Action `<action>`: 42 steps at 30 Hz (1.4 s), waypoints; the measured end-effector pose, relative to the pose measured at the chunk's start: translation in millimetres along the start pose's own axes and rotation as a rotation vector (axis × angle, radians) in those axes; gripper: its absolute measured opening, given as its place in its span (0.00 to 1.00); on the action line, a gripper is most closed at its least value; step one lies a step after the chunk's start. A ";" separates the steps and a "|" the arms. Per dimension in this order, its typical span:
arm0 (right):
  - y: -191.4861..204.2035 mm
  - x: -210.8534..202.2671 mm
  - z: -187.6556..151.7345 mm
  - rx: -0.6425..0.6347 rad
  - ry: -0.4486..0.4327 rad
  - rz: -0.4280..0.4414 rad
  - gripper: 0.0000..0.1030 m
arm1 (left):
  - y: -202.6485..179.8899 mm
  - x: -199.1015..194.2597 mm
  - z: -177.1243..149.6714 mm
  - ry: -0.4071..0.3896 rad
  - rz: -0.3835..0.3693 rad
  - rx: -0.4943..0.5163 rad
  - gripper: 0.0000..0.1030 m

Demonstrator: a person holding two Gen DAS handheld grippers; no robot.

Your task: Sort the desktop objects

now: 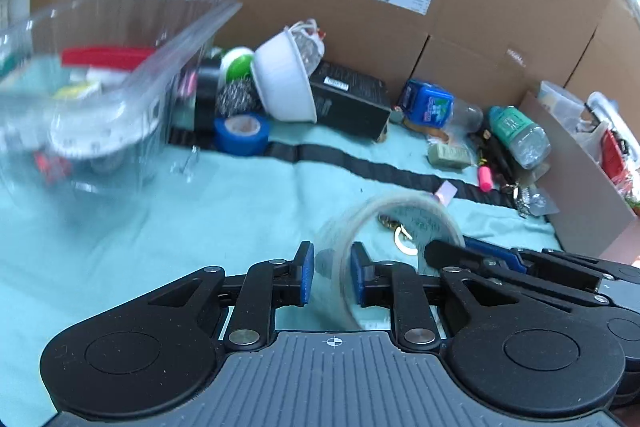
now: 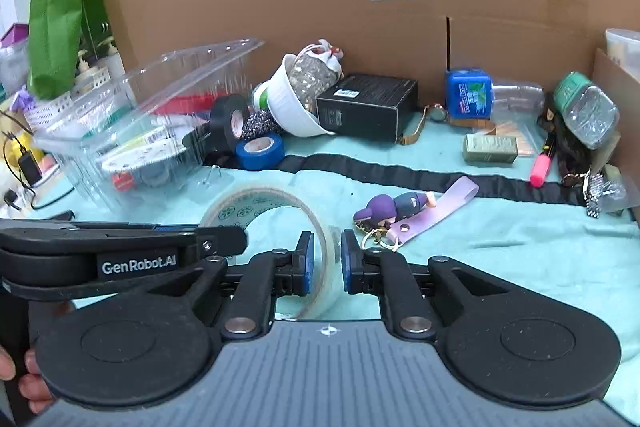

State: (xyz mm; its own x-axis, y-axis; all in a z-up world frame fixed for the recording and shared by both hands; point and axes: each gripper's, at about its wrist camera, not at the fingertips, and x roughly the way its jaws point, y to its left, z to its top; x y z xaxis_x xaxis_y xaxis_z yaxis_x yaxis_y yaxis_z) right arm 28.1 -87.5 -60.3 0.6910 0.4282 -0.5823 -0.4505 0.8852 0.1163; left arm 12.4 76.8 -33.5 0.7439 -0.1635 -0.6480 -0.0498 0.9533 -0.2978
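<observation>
A roll of clear packing tape stands on edge over the teal cloth, held from both sides. My left gripper is shut on one wall of the roll. My right gripper is shut on the opposite wall. The two grippers face each other across the roll. A clear plastic container with several items inside stands at the left, blurred in the left wrist view. A purple doll keychain with a lilac strap lies just right of the roll.
Along the cardboard wall: black tape roll, blue tape roll, steel scourer, tipped white bowl, black box, blue mints tub, bottle, pink highlighter. A black strap crosses the cloth.
</observation>
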 end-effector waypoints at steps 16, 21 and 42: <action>-11.8 11.8 -4.9 0.071 0.052 -0.034 0.25 | 1.2 17.6 3.0 0.015 -0.038 0.001 0.44; -14.5 19.8 -3.6 0.075 0.067 -0.029 0.27 | 2.2 28.7 5.2 0.041 -0.049 0.009 0.32; 21.8 -24.3 46.9 -0.076 -0.145 -0.081 0.10 | -6.2 -37.8 50.4 -0.185 -0.012 0.073 0.16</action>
State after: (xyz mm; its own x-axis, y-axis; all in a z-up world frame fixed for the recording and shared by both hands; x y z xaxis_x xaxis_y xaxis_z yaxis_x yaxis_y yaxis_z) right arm 28.0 -70.0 -5.9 0.7984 0.3829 -0.4647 -0.4279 0.9038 0.0096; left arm 18.2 89.8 28.2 0.8544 -0.1316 -0.5027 0.0030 0.9686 -0.2485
